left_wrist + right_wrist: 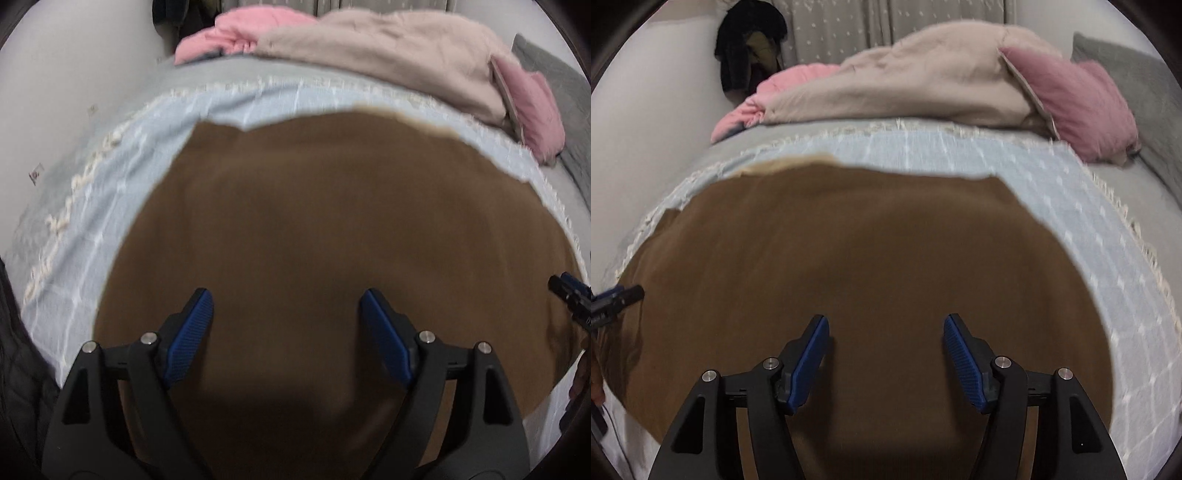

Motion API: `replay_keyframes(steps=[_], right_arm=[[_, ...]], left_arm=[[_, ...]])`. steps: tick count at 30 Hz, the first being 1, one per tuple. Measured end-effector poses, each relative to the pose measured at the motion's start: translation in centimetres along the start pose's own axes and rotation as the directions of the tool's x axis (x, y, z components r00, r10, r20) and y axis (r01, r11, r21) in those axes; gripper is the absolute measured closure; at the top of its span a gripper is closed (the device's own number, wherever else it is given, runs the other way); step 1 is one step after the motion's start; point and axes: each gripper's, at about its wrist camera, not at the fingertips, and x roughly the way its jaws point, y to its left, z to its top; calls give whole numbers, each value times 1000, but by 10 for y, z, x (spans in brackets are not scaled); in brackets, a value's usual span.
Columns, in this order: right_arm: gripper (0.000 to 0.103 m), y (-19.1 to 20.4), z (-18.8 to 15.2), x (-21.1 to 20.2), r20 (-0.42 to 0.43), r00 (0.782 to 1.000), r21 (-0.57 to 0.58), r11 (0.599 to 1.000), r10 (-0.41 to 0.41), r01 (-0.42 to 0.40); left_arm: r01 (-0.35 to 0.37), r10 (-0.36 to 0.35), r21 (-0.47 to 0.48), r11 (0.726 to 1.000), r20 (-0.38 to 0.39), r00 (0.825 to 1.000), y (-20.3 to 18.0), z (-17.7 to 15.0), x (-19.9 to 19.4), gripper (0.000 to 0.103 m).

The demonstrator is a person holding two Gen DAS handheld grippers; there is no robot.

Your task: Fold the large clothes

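A large brown garment lies spread flat on a light blue fringed cloth on a bed. It also fills the right wrist view. My left gripper is open and empty, hovering over the garment's near part. My right gripper is open and empty, also over the garment. The right gripper's tip shows at the right edge of the left wrist view. The left gripper's tip shows at the left edge of the right wrist view.
A beige blanket and pink bedding are piled at the bed's far side. A grey pillow lies at the far right. Dark clothes hang by the curtain. A white wall runs along the left.
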Motion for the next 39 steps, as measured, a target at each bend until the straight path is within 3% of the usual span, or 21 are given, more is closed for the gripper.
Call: replay_keyframes(steps=[3, 5, 7, 9, 11, 12, 13, 16, 18, 21, 24, 29, 32, 39], right_arm=[[37, -30, -22, 3, -52, 997, 69, 996, -61, 65], [37, -54, -32, -3, -73, 993, 130, 986, -95, 104], [37, -70, -41, -14, -86, 990, 170, 977, -115, 129], [37, -77, -47, -27, -91, 981, 179, 966, -171, 185], [37, -76, -46, -36, -108, 957, 154, 946, -270, 285], [37, -76, -45, -38, -125, 941, 142, 933, -315, 331], [37, -73, -45, -45, -117, 942, 137, 934, -315, 330], [37, -70, -45, -65, -82, 976, 181, 960, -203, 215], [37, -62, -44, -76, -57, 987, 193, 968, -151, 160], [37, -43, -44, -92, -22, 992, 177, 976, -123, 125], [36, -20, -47, -102, 15, 993, 124, 985, -120, 117], [32, -6, -47, -107, 38, 996, 73, 994, -82, 79], [32, 11, -52, -100, 24, 996, 26, 996, -83, 82], [32, 38, -59, -78, -5, 995, -51, 994, -97, 97]], left_arm=[[10, -12, -76, 997, -30, 999, 28, -21, -6, 19], [26, -33, -131, 991, -47, 998, 50, -29, -18, 24], [32, -37, -174, 984, -29, 999, 64, -40, -40, 24], [-24, 20, -185, 982, -25, 999, 69, -50, -57, 23], [-117, 106, -215, 970, -63, 992, 77, -61, -63, 23], [-95, 81, -240, 966, -66, 994, 82, -66, -67, 23], [-61, 43, -269, 961, -73, 996, 88, -70, -69, 23], [55, -94, -366, 929, -89, 992, 105, -81, -74, 22], [105, -162, -430, 897, -96, 982, 113, -92, -78, 20], [81, -140, -469, 879, -93, 986, 113, -105, -86, 19], [17, -53, -445, 895, -67, 996, 106, -110, -91, 19], [-27, -14, -396, 918, -99, 995, 100, -117, -81, 17], [-1, -54, -425, 905, -117, 992, 97, -122, -73, 17], [123, -192, -520, 845, -80, 978, 93, -123, -53, 17]])
